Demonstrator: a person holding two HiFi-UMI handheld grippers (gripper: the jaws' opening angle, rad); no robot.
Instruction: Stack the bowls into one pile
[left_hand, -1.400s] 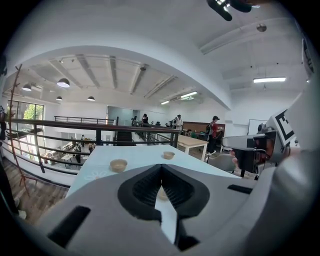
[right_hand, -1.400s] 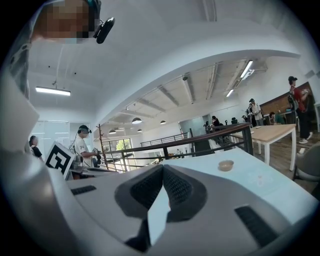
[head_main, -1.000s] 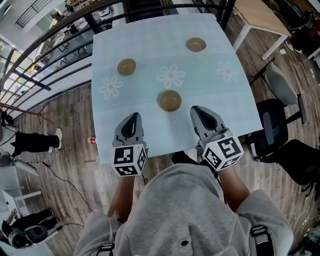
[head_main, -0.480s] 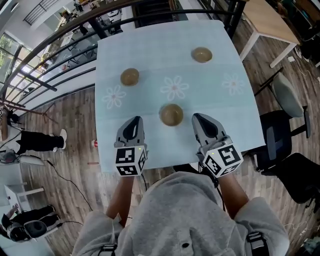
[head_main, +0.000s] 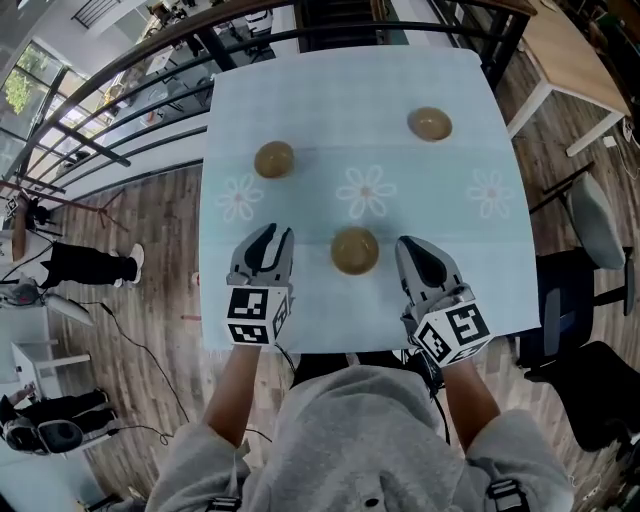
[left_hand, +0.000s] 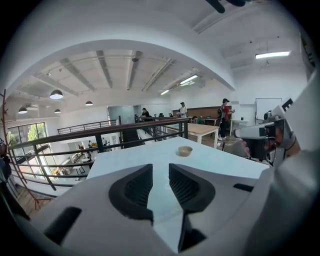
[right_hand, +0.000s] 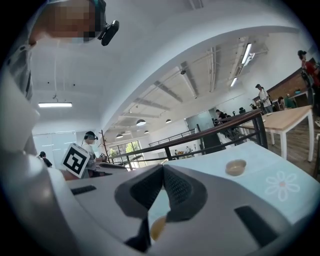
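Three bowls (head_main: 274, 159) (head_main: 430, 124) (head_main: 355, 250) wait unstacked on the worktop (head_main: 300, 100).
Left gripper (head_main: 274, 232) spread, right gripper (head_main: 412, 243) closed, empty, flanking the nearest, likely for pickup.

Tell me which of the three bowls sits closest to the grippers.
The middle bowl, lying between the left gripper and the right gripper. The far-left bowl and far-right bowl sit well farther up the table.

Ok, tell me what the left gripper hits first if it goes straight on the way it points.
Probably the tablecloth: the left gripper tilts downward and only cloth shows between its open jaws. The left-hand bowl lies further along, roughly in line, though depth is unclear.
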